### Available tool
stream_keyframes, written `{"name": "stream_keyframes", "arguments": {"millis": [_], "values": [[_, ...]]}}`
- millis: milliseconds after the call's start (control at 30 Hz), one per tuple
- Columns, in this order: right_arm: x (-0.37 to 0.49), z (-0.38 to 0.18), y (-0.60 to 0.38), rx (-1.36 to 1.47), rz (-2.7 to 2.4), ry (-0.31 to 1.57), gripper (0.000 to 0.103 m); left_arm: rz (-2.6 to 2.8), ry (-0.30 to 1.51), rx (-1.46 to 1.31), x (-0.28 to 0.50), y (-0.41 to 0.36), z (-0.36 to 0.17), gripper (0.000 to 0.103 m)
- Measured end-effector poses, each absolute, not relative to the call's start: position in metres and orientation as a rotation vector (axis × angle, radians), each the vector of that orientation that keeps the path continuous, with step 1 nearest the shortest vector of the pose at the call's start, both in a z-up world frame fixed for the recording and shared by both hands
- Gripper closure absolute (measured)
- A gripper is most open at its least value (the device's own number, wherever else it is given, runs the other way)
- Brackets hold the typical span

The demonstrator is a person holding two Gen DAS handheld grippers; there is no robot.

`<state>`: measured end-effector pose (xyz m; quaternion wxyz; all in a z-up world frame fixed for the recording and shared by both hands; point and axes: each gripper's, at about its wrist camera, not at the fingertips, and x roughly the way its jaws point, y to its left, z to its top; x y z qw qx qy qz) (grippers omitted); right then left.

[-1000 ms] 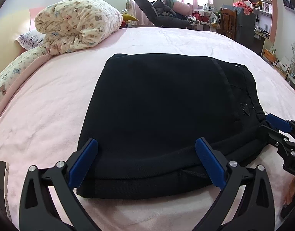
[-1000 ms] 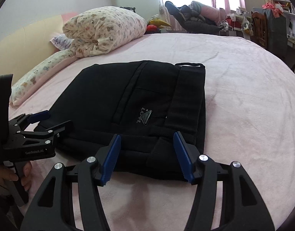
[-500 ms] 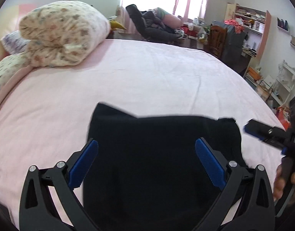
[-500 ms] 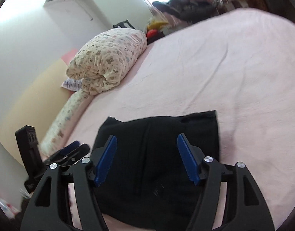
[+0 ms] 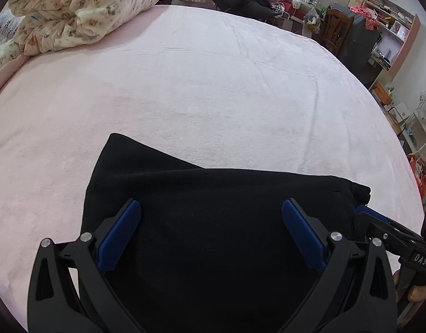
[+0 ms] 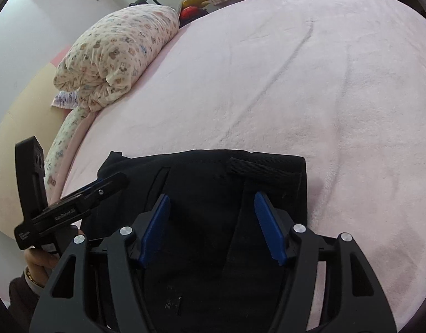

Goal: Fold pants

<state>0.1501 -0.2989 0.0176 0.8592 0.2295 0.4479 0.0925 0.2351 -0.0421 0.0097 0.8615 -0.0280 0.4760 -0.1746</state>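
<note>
Below each spread tool (image 5: 211, 233), the black pants' (image 5: 213, 194) near edge is cut off.

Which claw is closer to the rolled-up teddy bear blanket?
Left. The left claw is over the pants' side toward the teddy bear blanket. The right claw is over the waistband side, farther from it.

- We see a pink bed (image 5: 213, 83) with a rolled floral quilt (image 5: 82, 8).
- We see shelves (image 5: 388, 25), a wooden chair (image 5: 333, 30), pale walls (image 6: 32, 27).
</note>
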Motion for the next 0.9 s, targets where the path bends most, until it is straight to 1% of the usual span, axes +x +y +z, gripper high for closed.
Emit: {"name": "stream_keyframes", "arguments": {"millis": [133, 200, 333, 400, 467, 533, 633, 733, 767, 800, 867, 900], "values": [[0.144, 0.025, -0.304, 0.478, 0.213, 0.919, 0.038, -0.387, 0.948, -0.056, 0.219, -0.033, 0.024, 0.002], [0.122, 0.038, -0.307, 0.453, 0.215, 0.838, 0.037, -0.386, 0.872, -0.008, 0.196, -0.026, 0.038, 0.002], [0.061, 0.052, -0.299, 0.355, 0.280, 0.690, 0.037, -0.390, 0.681, 0.126, 0.124, -0.012, 0.059, 0.002], [0.033, 0.046, -0.285, 0.271, 0.281, 0.667, 0.037, -0.392, 0.606, 0.175, 0.089, -0.009, 0.059, 0.002], [0.016, 0.037, -0.272, 0.195, 0.256, 0.675, 0.037, -0.379, 0.571, 0.212, 0.070, -0.009, 0.056, 0.002], [0.003, 0.031, -0.262, 0.172, 0.222, 0.665, 0.037, -0.370, 0.580, 0.222, 0.058, -0.011, 0.050, 0.002], [-0.010, 0.037, -0.256, 0.205, 0.207, 0.622, 0.037, -0.379, 0.662, 0.142, 0.059, -0.007, 0.039, 0.002], [-0.012, 0.043, -0.243, 0.146, 0.168, 0.614, 0.036, -0.326, 0.682, 0.111, 0.064, -0.002, 0.027, 0.002], [-0.010, 0.044, -0.238, 0.122, 0.153, 0.617, 0.031, -0.308, 0.692, 0.112, 0.065, -0.001, 0.023, 0.002], [-0.007, 0.042, -0.233, 0.094, 0.130, 0.634, 0.025, -0.294, 0.712, 0.111, 0.065, -0.002, 0.018, 0.002], [0.006, 0.028, -0.227, 0.048, 0.076, 0.728, 0.024, -0.285, 0.793, 0.099, 0.071, -0.002, 0.002, 0.002], [0.012, 0.016, -0.223, 0.024, 0.051, 0.779, 0.024, -0.281, 0.793, 0.103, 0.070, -0.002, -0.002, 0.002]]}}
